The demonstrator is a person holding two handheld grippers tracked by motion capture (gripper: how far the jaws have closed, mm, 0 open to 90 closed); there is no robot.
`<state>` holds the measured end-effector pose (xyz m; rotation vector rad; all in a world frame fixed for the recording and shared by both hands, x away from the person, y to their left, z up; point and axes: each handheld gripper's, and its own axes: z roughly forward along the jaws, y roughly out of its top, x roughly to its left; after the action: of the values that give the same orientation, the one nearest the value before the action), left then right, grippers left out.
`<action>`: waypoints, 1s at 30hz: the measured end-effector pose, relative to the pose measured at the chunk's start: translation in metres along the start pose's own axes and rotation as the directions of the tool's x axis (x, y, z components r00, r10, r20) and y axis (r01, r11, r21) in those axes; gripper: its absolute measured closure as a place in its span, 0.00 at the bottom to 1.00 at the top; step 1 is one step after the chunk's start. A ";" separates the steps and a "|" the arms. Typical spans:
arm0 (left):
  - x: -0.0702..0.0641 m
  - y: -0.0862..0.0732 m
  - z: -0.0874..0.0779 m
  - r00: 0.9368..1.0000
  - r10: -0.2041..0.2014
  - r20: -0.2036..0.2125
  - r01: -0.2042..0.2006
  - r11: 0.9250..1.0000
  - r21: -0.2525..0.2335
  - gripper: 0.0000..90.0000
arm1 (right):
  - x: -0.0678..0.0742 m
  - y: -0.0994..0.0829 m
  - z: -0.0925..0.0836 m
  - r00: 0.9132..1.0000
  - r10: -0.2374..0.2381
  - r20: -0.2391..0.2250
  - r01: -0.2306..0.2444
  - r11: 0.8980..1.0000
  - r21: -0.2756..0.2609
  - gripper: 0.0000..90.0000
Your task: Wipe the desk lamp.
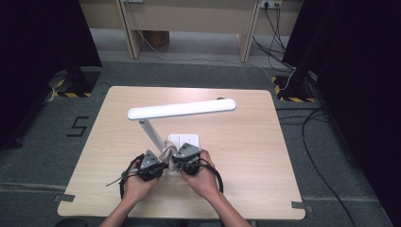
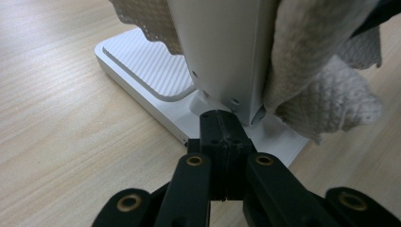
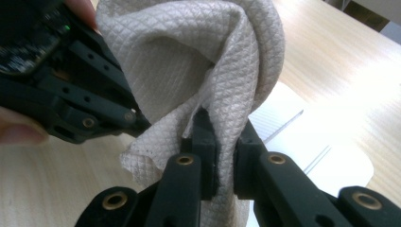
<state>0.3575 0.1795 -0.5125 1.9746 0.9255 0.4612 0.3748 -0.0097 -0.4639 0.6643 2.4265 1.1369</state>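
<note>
place: lab | evidence: black curtains [image 1: 38, 47], hazard-taped stands [image 1: 73, 87], floor cables [image 1: 321, 156]

I see a quilted, matt beige cloth [image 3: 189, 61] around the smooth white plastic lamp [image 2: 227, 52], its ribbed base [image 2: 142, 66] on pale wood-grain table [image 2: 56, 132], matt black jaws beside the lamp.

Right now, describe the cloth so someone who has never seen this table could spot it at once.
Start at the white desk lamp in the middle of the wooden table and follow its slanted stem down toward the flat base. The cloth is wrapped around the stem there, pinched by the right gripper. It is the one soft, beige, quilt-patterned thing among hard white and black parts.
</note>
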 end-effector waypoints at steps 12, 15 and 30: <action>-0.001 0.000 0.000 1.000 -0.001 -0.003 0.001 1.000 -0.001 0.99 | 0.000 -0.012 0.010 1.000 -0.009 0.021 0.007 0.999 0.053 0.93; -0.001 0.000 0.000 1.000 -0.003 -0.002 0.003 1.000 -0.001 0.99 | 0.000 -0.014 0.011 0.999 -0.025 0.028 0.023 0.998 0.059 0.93; 0.002 0.006 -0.006 1.000 -0.021 0.004 0.021 0.998 0.056 0.80 | -0.006 -0.024 0.014 0.998 -0.045 0.052 0.038 0.991 0.125 0.93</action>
<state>0.3577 0.1827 -0.5046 2.0139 0.9650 0.4222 0.3806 -0.0178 -0.4907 0.6704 2.4681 0.9459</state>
